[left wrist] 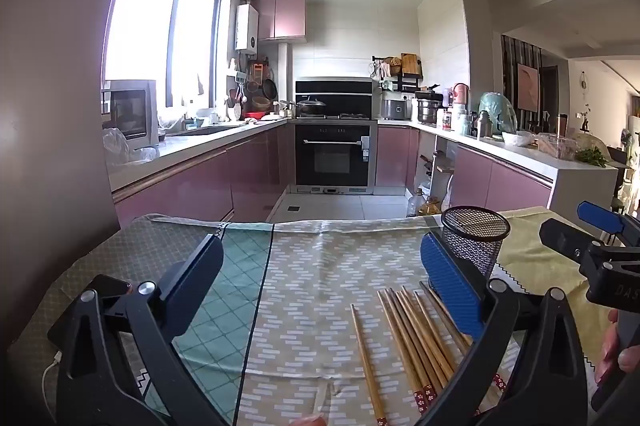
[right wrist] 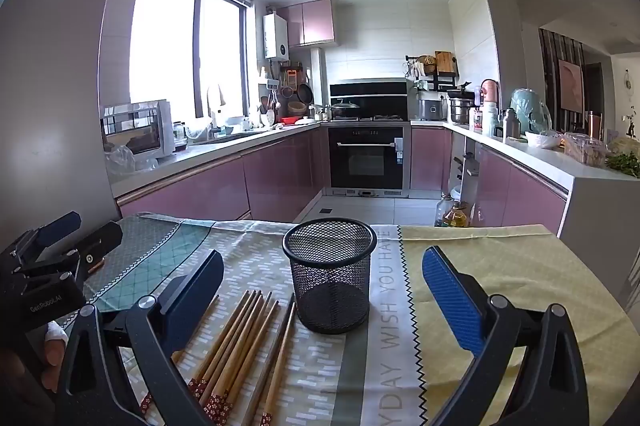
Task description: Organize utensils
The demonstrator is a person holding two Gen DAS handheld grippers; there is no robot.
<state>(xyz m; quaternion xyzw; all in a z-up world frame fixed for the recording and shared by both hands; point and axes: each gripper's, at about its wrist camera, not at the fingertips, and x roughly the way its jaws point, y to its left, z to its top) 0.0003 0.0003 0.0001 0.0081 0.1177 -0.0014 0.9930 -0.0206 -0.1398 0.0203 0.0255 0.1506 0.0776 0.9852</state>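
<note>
Several wooden chopsticks [left wrist: 416,342] with red patterned ends lie flat on the cloth-covered table; they also show in the right wrist view [right wrist: 236,342]. A black mesh holder [right wrist: 330,274] stands upright and empty just beyond them, also seen in the left wrist view [left wrist: 474,238]. My left gripper [left wrist: 324,278] is open and empty above the table, left of the chopsticks. My right gripper [right wrist: 324,290] is open and empty, its fingers to either side of the holder, short of it. The right gripper shows at the left wrist view's right edge [left wrist: 592,238]; the left gripper shows at the right wrist view's left edge [right wrist: 60,250].
The table [right wrist: 500,258] has a patterned cloth with green, beige and yellow panels. A phone [left wrist: 92,306] with a white cable lies at the table's left. Beyond the far edge is a kitchen floor, pink cabinets and an oven [right wrist: 366,156].
</note>
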